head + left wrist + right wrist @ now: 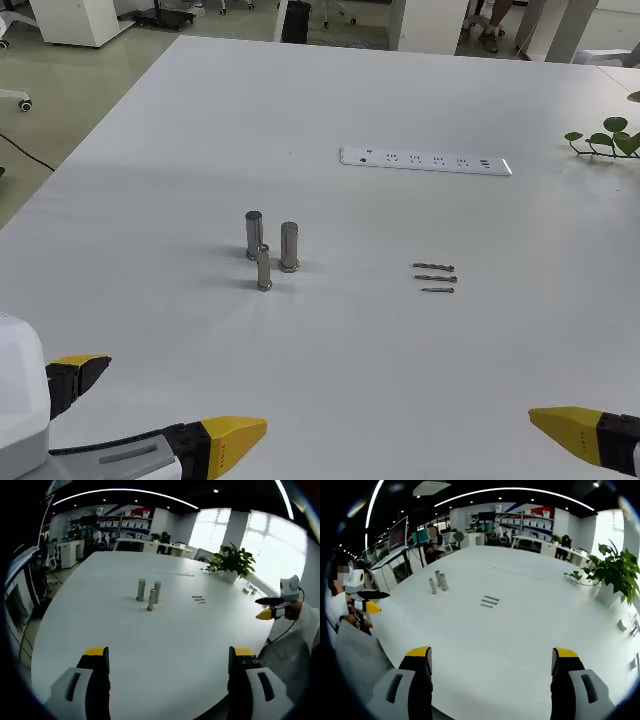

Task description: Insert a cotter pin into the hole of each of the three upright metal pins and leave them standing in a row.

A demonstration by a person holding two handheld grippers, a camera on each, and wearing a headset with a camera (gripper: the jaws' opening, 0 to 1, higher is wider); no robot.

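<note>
1. Left gripper [168, 651]: jaws spread wide, nothing between them, held at the near edge of the table [330, 400].
2. Right gripper [491, 652]: jaws spread wide, empty, at the near edge on the right.
3. Three metal pins [289, 246]: upright in a tight cluster mid-table, two behind and one in front.
4. Three cotter pins [435, 278]: flat, parallel, right of the metal pins and well apart from them.
5. Power strip [425, 160]: lying farther back.

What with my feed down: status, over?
Left hand-held gripper, right hand-held gripper open, empty. Three metal pins upright, clustered. Three cotter pins loose on table. Nothing in the way.
</note>
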